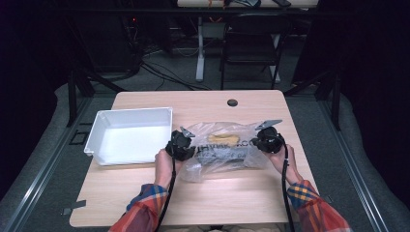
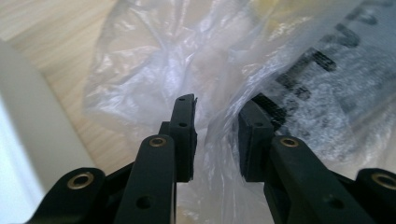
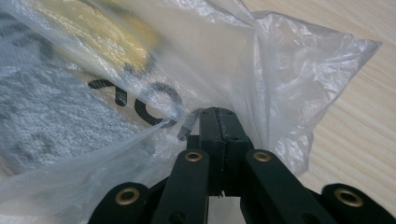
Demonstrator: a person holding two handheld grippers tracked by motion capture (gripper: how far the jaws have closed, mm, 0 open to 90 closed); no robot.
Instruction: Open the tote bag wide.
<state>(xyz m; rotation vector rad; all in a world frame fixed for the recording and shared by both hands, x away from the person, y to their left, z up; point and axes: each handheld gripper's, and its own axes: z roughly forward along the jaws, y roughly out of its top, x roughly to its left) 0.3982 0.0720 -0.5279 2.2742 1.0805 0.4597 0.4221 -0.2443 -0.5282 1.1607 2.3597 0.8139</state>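
While both hands are down on the table [image 1: 145,193], the clear plastic bag [image 1: 220,150] lies flat between them, roughly mid-table and just right of the white tray [image 1: 130,135]. You can see dark block lettering printed on the bag, plus something yellowish [image 1: 225,138] and a darker grey mass [image 1: 225,154] inside it, but the film is too crinkly to tell what either one is.

Right gripper [image 1: 267,140] first: its jaws are pressed tight together on the right edge of the bag. In the right gripper view the pads [image 3: 217,135] meet with a pinch of film bunched between them, and the plastic fans out from that spot toward the lettering. So that one is clamped on the bag for sure.

Left gripper [image 1: 181,145] sits at the bag's left end, close beside the tray's right wall. In the left gripper view its jaws stand apart with a clear gap, and a fold of the bag [image 2: 215,140] runs up through that gap. The right-hand pad [image 2: 254,140] looks like it's brushing the film, the left one [image 2: 183,140] doesn't seem to press on anything, so no real grip there.

Person's wearing a plaid sleeve [image 1: 145,208] on each arm, and cables trail back from both grippers.
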